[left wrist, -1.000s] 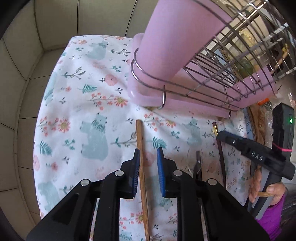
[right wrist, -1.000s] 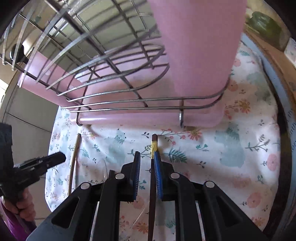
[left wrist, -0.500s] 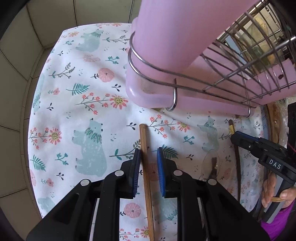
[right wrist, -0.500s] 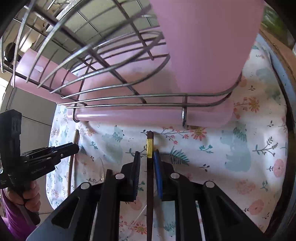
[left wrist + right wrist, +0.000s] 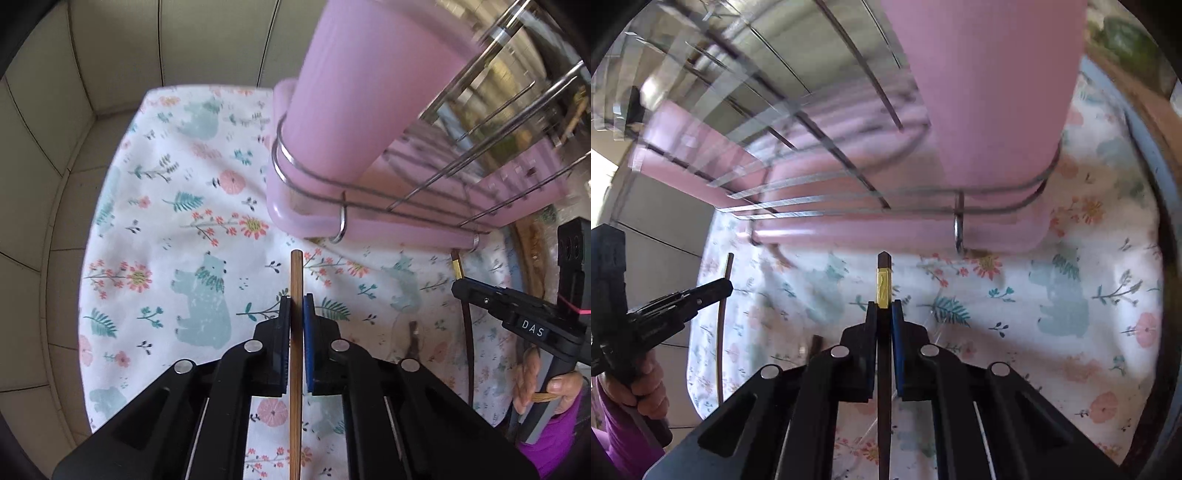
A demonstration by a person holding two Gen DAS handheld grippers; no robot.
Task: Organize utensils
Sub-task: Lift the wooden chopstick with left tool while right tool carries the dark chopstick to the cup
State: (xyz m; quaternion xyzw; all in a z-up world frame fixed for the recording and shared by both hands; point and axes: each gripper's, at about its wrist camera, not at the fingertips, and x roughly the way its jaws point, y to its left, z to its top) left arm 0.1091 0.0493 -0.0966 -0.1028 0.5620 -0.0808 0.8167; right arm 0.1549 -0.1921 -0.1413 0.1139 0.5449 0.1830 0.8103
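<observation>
My left gripper is shut on a light brown wooden chopstick that runs forward between its pads. My right gripper is shut on a dark brown chopstick with a gold band. Both sticks point toward the pink utensil cup held in the wire ring of the dish rack; the cup also fills the right wrist view. The right gripper shows at the right of the left wrist view; the left gripper shows at the left of the right wrist view.
The rack stands on a pink drip tray on a floral bear-print cloth. A small dark utensil lies on the cloth. Tiled wall is to the left and behind. The dark table rim curves at right.
Both grippers have closed on their chopsticks and lifted them off the cloth. Both views are blurred by the motion, and the rack and cup look closer.
</observation>
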